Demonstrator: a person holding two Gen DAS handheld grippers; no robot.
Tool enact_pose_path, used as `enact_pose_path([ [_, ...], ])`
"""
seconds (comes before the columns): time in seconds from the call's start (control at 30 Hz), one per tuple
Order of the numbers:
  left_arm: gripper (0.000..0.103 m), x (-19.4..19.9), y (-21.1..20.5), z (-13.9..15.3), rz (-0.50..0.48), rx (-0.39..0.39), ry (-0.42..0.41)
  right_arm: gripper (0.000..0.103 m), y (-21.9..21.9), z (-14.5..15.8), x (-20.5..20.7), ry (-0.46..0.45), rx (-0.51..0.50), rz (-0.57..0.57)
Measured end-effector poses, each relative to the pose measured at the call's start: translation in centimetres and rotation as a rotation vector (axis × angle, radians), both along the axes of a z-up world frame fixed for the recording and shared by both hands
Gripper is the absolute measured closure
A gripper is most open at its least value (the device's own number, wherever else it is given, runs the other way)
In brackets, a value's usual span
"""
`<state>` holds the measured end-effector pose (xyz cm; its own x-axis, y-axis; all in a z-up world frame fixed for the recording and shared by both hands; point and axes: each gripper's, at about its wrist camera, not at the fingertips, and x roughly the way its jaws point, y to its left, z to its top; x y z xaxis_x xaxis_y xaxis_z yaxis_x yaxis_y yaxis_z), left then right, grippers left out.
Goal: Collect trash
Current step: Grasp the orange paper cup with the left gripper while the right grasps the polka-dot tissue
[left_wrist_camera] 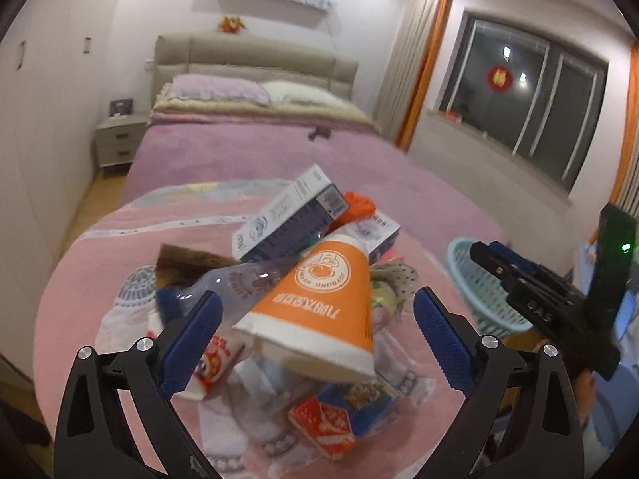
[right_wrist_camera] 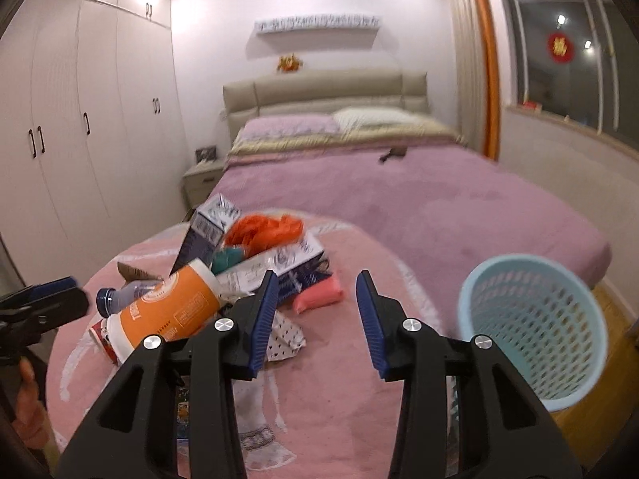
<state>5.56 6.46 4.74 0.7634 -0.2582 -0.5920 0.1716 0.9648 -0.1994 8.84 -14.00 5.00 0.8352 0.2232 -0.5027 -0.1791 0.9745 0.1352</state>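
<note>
Two hand-held grippers face a heap of trash on a pink blanket. Left gripper: jaws spread wide, empty, hovering with the orange paper cup lying on its side between the blue pads; no contact is visible. Right gripper: jaws also spread, empty, aimed at bare pink blanket between the heap and the light-blue mesh basket, which stands just off the blanket's edge on the right.

The cup rests on top of the heap, leaning against a clear plastic bottle with a blue cap and against two dark-blue-and-white cartons. Beneath and around it lie a red-and-white snack wrapper, an orange plastic bag, a pink packet and a spotted wrapper.

Probable risks, judged from this arrangement. (1) The cup is conical and thin-walled: closing across its wide rim would likely crush it or squeeze it out of the pads. (2) Lifting it may unsettle the upper carton and roll the bottle towards the blanket's edge. (3) The left jaw sits near the bottle, so a careless closure could pinch both items. (4) The basket is light and looks tilted; a release from too far away could miss or tip it.
</note>
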Motion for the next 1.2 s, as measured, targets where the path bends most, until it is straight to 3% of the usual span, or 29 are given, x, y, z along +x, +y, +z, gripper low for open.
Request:
enact_pose_path([
  [0.17, 0.010, 3.9, -2.3, -2.3, -0.060, 0.035, 0.141, 0.058, -0.5, -1.1, 1.3, 0.064, 0.002, 0.052],
  [0.3, 0.011, 5.5, -3.1, -3.8, -0.039, 0.078, 0.210, 0.048, -0.2, -1.3, 1.7, 0.076, -0.022, 0.101],
  [0.4, 0.020, 6.2, -3.0, -4.6, -0.020, 0.110, 0.247, 0.046, 0.5, -1.6, 2.2, 0.085, -0.036, 0.132],
  [0.53, 0.030, 5.4, -2.9, -4.6, -0.014, 0.150, 0.229, 0.045, 1.6, -2.2, 2.9, 0.108, -0.039, 0.165],
  [0.73, 0.040, 4.3, -2.0, -4.2, 0.005, 0.142, 0.172, 0.044, 2.8, -3.4, 3.4, 0.140, -0.034, 0.202],
  [0.87, 0.041, 4.3, -1.5, -3.7, 0.013, 0.102, 0.150, 0.041, 3.3, -4.1, 3.7, 0.156, -0.037, 0.218],
  [1.13, 0.041, 4.1, -2.3, -2.8, -0.001, 0.098, 0.113, 0.041, 4.3, -4.9, 5.8, 0.203, -0.022, 0.277],
  [1.2, 0.041, 4.1, -2.5, -2.6, -0.006, 0.097, 0.110, 0.056, 4.2, -5.1, 6.3, 0.231, 0.011, 0.304],
])
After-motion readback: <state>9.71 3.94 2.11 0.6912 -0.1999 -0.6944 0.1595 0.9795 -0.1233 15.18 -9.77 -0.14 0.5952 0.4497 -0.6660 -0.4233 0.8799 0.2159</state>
